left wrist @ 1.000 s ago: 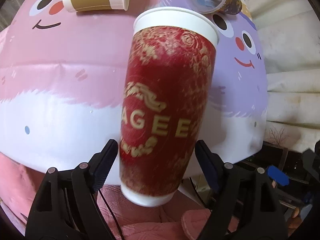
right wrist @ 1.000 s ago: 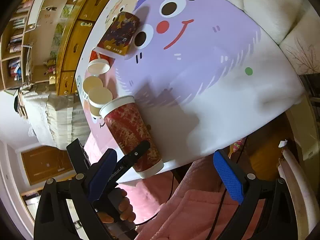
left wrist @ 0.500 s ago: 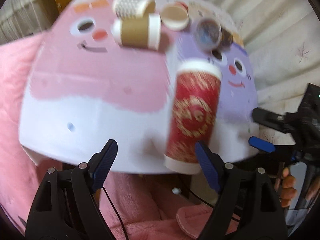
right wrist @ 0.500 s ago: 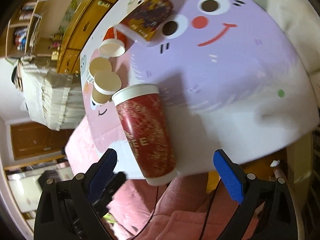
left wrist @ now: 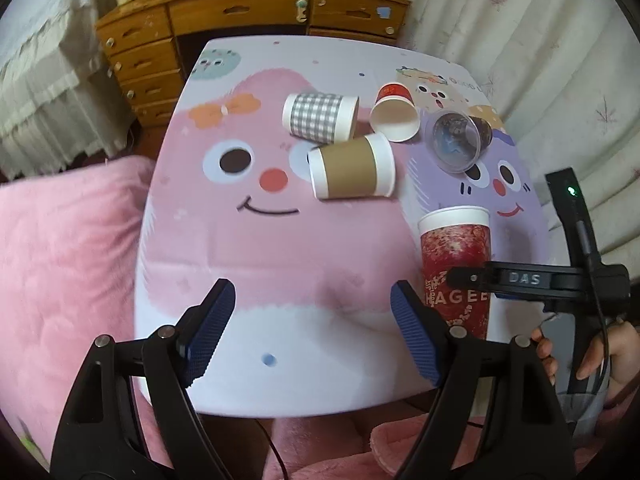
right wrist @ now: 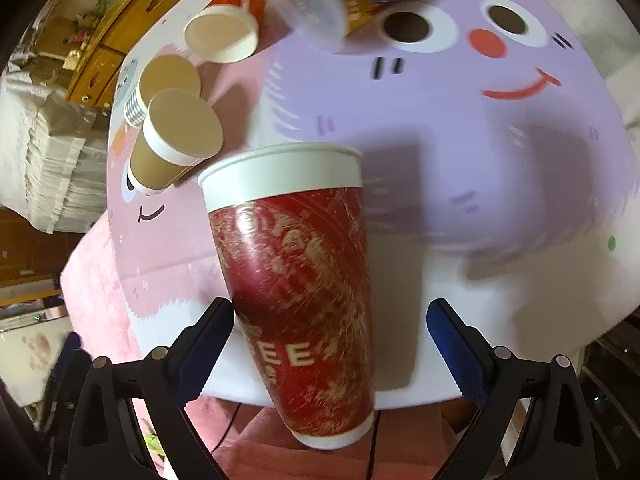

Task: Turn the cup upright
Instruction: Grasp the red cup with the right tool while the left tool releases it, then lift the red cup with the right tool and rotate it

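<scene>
Between spread right gripper [right wrist: 330, 326] fingers, empty left gripper [left wrist: 312, 320] alongside: red cup [right wrist: 296, 300], light, crushable paper; grip mid-body gently.

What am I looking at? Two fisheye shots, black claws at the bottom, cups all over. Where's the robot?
There is no robot. A person holds a two-finger gripper in each hand, and each gripper has a camera looking along its fingers. The black claws with blue pads are those fingers.

In the left wrist view, the left gripper is open and holds nothing. It faces a table with a cartoon cloth. On the table, a checked cup, a brown cup, a small red cup and a clear cup lie on their sides.

In the right wrist view, the right gripper is open around the tall red cup, which is rim up near the table's edge. It isn't clamped.
</scene>
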Available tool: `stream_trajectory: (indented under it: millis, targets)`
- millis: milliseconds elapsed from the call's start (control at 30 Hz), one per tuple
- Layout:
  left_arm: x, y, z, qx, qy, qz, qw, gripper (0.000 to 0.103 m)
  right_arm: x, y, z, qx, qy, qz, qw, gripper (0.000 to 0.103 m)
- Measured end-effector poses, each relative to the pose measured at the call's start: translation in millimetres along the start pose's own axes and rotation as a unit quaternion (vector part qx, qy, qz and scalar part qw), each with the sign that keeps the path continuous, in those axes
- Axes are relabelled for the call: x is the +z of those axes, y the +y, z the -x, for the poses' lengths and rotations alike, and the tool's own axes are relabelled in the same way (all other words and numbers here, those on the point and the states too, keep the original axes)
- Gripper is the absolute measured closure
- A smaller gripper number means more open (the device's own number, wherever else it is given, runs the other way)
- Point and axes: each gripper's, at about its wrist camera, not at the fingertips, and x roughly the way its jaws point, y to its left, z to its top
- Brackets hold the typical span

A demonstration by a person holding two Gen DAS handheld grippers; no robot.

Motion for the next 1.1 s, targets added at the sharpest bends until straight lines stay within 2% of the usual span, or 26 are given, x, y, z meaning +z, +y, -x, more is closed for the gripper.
stream_trajectory:
  millis: [133, 267, 367, 433, 567, 667, 800, 900, 1000, 1100]
  targets:
    - [13, 10, -7, 0.003, 0.006, -0.039, 0.9992, 0.025, 5, 23, -15, -0.027, -0.003, 0.005, 1.0, 0.005]
    - [21, 23, -15, 0.003, 0.014, -0.076, 0.997, 0.025, 12, 37, -29, -0.036, -0.017, -0.005, 0.999, 0.005]
    - [25, 29, -23, 0.001, 0.019, -0.09, 0.9958, 0.025, 13, 40, -37, -0.028, -0.02, -0.023, 0.999, 0.007]
    - [30, 34, -29, 0.003, 0.027, -0.095, 0.9952, 0.025, 10, 40, -41, -0.011, -0.026, -0.035, 0.999, 0.018]
    - [41, 42, -34, -0.004, 0.026, -0.103, 0.9943, 0.025, 6, 42, -41, -0.009, -0.038, -0.038, 0.998, 0.02]
    - [48, 43, -39, -0.01, 0.026, -0.109, 0.9936, 0.025, -1, 40, -36, 0.004, -0.064, -0.046, 0.997, 0.021]
    - [56, 38, -45, -0.021, 0.032, -0.118, 0.9923, 0.025, -11, 39, -12, 0.01, -0.13, -0.047, 0.99, 0.022]
    - [60, 33, -46, -0.028, 0.03, -0.128, 0.9909, 0.025, -18, 41, 14, 0.013, -0.196, -0.031, 0.98, 0.022]
    - [62, 30, -45, -0.034, 0.025, -0.139, 0.9895, 0.025, -29, 44, 34, 0.014, -0.268, -0.004, 0.963, 0.022]
    - [62, 27, -46, -0.034, 0.027, -0.144, 0.9886, 0.025, -46, 42, 52, 0.025, -0.345, 0.029, 0.938, 0.022]
